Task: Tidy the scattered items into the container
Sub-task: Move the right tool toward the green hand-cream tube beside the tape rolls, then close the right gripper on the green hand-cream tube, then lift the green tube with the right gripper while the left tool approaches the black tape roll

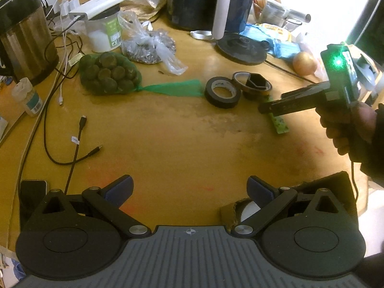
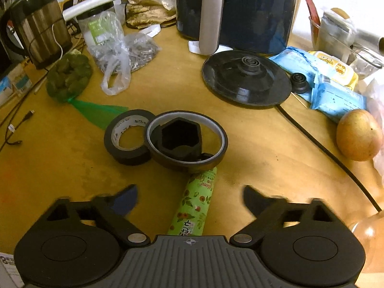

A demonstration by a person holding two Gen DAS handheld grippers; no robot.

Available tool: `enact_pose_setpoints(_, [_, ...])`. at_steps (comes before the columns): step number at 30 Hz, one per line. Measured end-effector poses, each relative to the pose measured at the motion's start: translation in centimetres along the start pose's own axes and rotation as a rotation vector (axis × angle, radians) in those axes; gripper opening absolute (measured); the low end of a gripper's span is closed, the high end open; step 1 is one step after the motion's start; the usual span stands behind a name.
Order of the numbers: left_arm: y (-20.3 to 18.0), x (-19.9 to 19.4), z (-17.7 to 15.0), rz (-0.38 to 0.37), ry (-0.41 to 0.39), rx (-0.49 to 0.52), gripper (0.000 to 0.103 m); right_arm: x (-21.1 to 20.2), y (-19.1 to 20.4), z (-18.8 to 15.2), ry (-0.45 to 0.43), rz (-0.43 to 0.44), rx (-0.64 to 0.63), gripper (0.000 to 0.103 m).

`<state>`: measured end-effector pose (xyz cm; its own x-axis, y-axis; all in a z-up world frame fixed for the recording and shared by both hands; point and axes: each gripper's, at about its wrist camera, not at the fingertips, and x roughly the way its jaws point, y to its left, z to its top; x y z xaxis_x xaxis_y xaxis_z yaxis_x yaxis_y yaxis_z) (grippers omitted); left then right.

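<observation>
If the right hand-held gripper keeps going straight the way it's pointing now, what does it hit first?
Most likely the green printed roll, which lies between the open fingers of the right hand-held gripper. Just beyond it sits the amber tape ring around a black hexagonal piece. How high the gripper is remains unclear.

The left gripper (image 1: 189,190) hovers low with its 2 fingers spread wide, nothing between them. The right gripper (image 2: 190,198) also has its jaws wide apart, held in the person's right hand (image 1: 348,127), angled downward.
</observation>
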<state>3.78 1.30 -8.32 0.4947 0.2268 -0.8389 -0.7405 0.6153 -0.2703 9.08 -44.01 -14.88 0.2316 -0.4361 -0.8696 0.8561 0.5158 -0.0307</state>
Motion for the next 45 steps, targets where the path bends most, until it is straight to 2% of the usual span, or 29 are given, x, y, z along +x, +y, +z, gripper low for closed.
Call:
enact_pose_setpoints(8, [0.4, 0.3, 0.3, -0.002, 0.007, -0.012, 0.103, 1.2, 0.0, -0.3, 0.027, -0.030, 0.030, 0.049])
enact_pose_setpoints(12, [0.5, 0.4, 0.2, -0.004, 0.013, -0.019, 0.103, 1.2, -0.3, -0.3, 0.011, -0.044, 0.041, 0.038])
enact_pose_setpoints(16, [0.6, 0.5, 0.2, -0.003, 0.021, -0.023, 0.103, 1.1, -0.4, -0.4, 0.000, -0.065, 0.055, 0.030])
enact_pose_setpoints(23, [0.5, 0.4, 0.2, 0.001, 0.013, -0.029, 0.103, 0.9, -0.9, -0.4, 0.023, -0.071, 0.094, 0.029])
enact_pose_setpoints(34, [0.3, -0.1, 0.0, 0.002, 0.008, -0.035, 0.103, -0.3, -1.9, -2.0, 0.059, -0.026, 0.094, 0.029])
enact_pose_setpoints(45, [-0.5, -0.6, 0.1, -0.006, -0.019, -0.022, 0.103, -2.8, -2.9, -4.1, 0.018, -0.033, 0.107, 0.029])
